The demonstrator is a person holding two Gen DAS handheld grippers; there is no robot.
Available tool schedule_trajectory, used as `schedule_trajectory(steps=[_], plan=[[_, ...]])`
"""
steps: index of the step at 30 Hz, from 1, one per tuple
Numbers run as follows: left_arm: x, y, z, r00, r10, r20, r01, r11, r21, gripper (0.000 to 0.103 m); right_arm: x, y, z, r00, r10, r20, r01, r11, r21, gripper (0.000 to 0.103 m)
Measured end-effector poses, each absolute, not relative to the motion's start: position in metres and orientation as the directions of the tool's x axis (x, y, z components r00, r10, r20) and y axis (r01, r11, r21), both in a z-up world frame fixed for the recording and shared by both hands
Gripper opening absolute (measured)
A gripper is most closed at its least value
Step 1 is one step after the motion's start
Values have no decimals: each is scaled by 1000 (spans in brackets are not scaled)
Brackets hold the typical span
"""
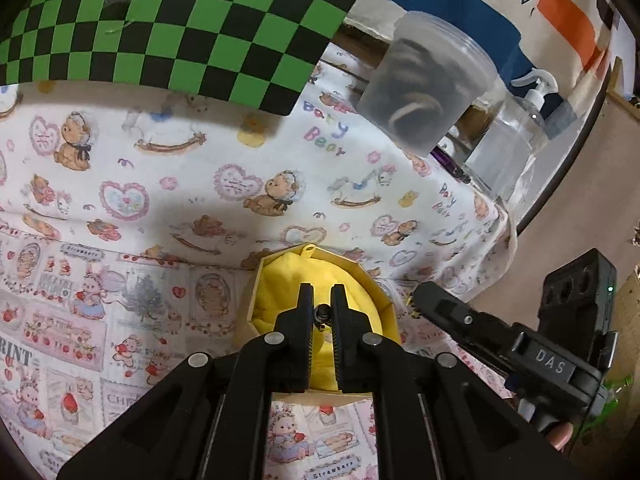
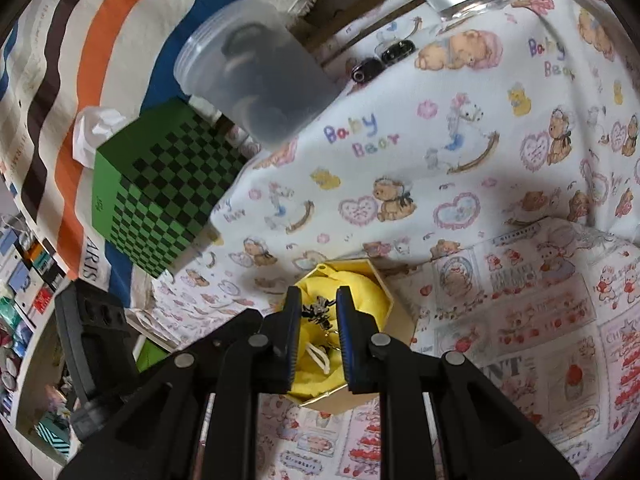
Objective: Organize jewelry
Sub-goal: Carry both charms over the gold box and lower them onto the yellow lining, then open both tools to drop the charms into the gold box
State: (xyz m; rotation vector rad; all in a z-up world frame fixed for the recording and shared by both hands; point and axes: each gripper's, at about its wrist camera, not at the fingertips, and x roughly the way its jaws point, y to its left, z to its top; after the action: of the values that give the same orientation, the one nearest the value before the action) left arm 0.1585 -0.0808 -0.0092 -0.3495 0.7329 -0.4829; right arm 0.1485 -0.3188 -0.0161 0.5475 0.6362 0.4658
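Observation:
A small gold hexagonal box (image 1: 256, 280) lined with yellow cloth (image 1: 280, 280) sits on the patterned tablecloth. My left gripper (image 1: 322, 292) hangs over it, jaws nearly closed on a small dark metal jewelry piece (image 1: 322, 314). In the right wrist view the same box (image 2: 394, 300) lies under my right gripper (image 2: 319, 294), whose jaws stand a little apart around a dark metal jewelry piece (image 2: 318, 310) lying on the yellow cloth (image 2: 366, 294); whether they touch it is unclear. The right gripper body (image 1: 500, 340) shows at right in the left wrist view.
A green-and-black checkered box (image 2: 160, 192) stands at the back left. A frosted plastic tub (image 2: 256, 72) with dark items stands behind. A clear pump bottle (image 1: 516, 132) and purple pen (image 1: 448, 164) are at the table's right edge. Two black oval items (image 2: 380, 58) lie far back.

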Motion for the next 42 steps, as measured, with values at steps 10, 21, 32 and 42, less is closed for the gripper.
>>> schedule_trajectory(steps=[10, 21, 32, 42], plan=[[161, -94, -13, 631, -518, -577, 321, 852, -413, 7, 147, -309, -19, 694, 564, -448, -260, 776, 574, 17], [168, -98, -25, 614, -481, -626, 289, 875, -389, 11, 149, -309, -19, 701, 552, -452, -254, 785, 566, 17], [151, -87, -5, 718, -421, -554, 274, 903, -331, 45, 140, -319, -13, 749, 505, -429, -222, 801, 556, 50], [134, -79, 24, 830, -296, -473, 214, 952, -220, 79, 131, -331, -1, 806, 424, -413, -170, 834, 525, 70]])
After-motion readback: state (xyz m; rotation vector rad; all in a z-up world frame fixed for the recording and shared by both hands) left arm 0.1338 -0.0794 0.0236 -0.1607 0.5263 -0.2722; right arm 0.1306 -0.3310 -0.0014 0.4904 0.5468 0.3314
